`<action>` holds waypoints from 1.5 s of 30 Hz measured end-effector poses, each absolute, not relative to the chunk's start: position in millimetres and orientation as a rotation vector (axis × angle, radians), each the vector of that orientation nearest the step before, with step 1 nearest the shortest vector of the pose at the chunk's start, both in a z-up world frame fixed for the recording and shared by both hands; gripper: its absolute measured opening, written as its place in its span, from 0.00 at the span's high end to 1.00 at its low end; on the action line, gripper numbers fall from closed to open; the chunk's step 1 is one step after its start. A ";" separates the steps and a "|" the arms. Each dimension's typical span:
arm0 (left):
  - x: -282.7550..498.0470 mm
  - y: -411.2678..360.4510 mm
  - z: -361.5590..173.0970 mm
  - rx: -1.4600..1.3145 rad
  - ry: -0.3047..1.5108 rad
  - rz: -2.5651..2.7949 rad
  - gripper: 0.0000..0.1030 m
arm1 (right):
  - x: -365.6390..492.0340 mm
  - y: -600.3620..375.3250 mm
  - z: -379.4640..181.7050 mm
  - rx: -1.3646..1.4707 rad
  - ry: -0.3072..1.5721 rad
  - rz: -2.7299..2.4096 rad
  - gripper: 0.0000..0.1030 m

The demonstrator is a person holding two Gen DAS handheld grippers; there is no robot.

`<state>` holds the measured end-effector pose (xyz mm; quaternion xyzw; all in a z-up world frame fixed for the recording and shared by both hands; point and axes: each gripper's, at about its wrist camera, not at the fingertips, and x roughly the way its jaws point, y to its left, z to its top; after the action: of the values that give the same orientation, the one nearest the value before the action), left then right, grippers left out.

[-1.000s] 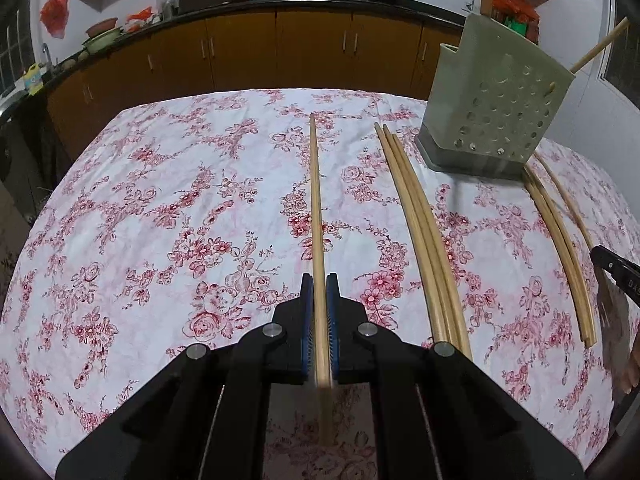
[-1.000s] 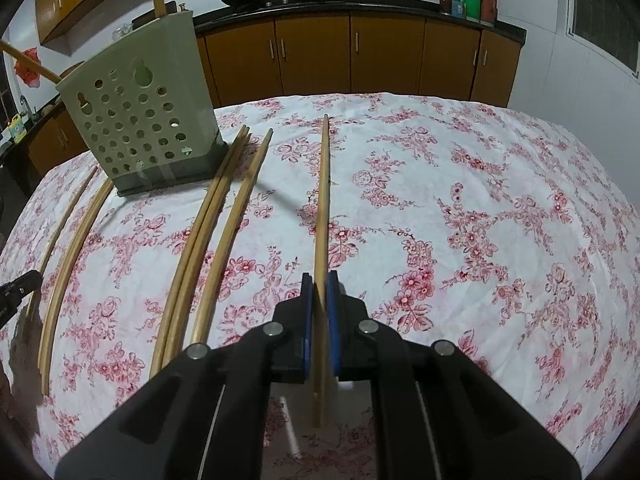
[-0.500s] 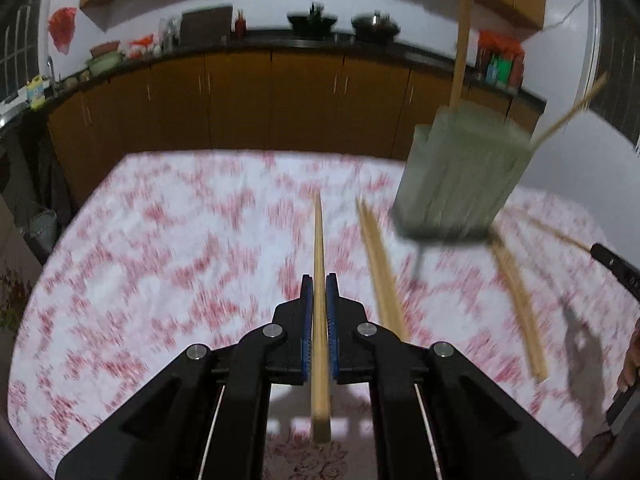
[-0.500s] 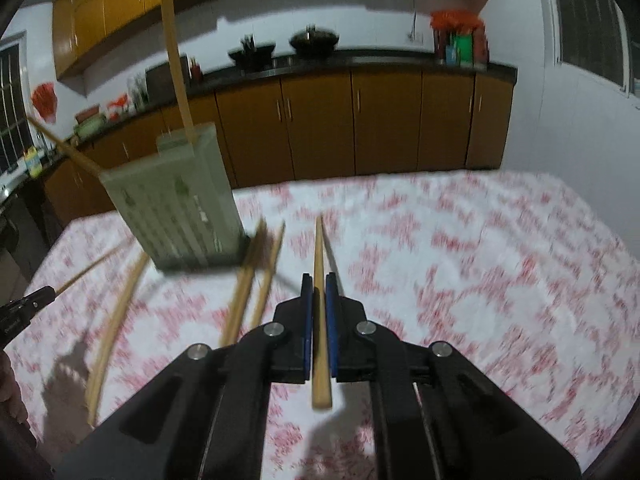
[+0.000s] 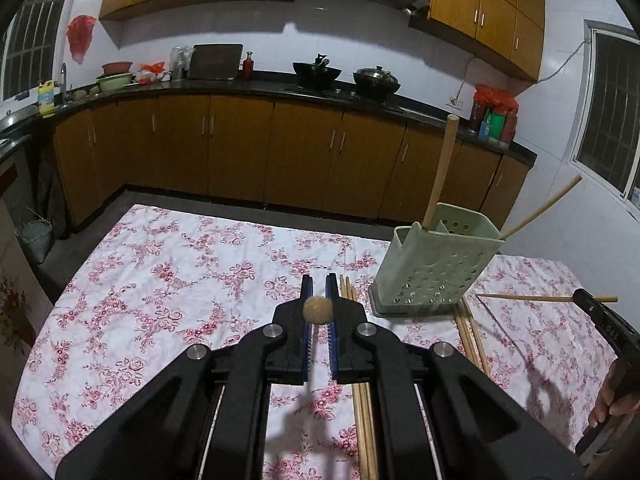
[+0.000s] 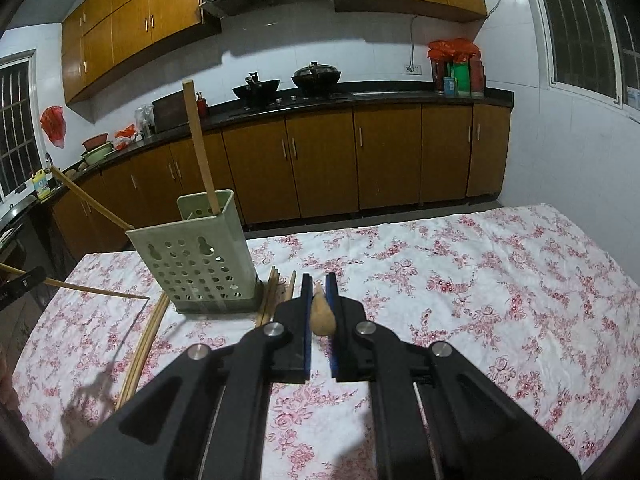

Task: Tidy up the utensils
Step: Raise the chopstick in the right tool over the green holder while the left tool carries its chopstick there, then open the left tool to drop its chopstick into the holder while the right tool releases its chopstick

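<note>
My left gripper (image 5: 319,286) is shut on a wooden chopstick (image 5: 317,309), seen end-on, lifted above the table. My right gripper (image 6: 319,285) is shut on another chopstick (image 6: 322,313), also raised and seen nearly end-on. The green perforated utensil holder (image 5: 434,266) stands on the floral tablecloth (image 5: 168,280) with two chopsticks (image 5: 439,172) leaning in it; it also shows in the right wrist view (image 6: 198,268). The right gripper with its chopstick (image 5: 544,298) shows at the right edge of the left wrist view.
Several loose chopsticks (image 5: 362,400) lie on the cloth beside the holder, and more on its other side (image 6: 144,344). Kitchen cabinets (image 5: 300,160) and a counter with woks run behind the table.
Both grippers have lifted their chopsticks off the table and tilted up, so the sticks now point away from the cameras. The view rose from the cloth to the cabinets.
</note>
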<state>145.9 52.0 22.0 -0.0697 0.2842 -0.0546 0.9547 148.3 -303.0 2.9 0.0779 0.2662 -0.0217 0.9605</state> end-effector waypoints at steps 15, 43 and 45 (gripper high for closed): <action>131.4 34.1 88.7 -0.115 0.436 -0.192 0.93 | 122.3 -296.6 101.8 0.189 0.328 0.109 0.93; 198.6 -28.0 103.8 -0.175 0.272 -0.218 0.93 | 210.9 -240.5 106.7 0.132 0.438 0.181 0.92; 199.5 -26.4 101.7 -0.181 0.280 -0.220 0.92 | 212.3 -239.1 103.9 0.134 0.446 0.179 0.92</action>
<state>199.5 -26.4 101.7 -0.0897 0.1391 -0.1094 0.9801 212.3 -239.1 103.9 0.0665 0.2207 0.0887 0.9690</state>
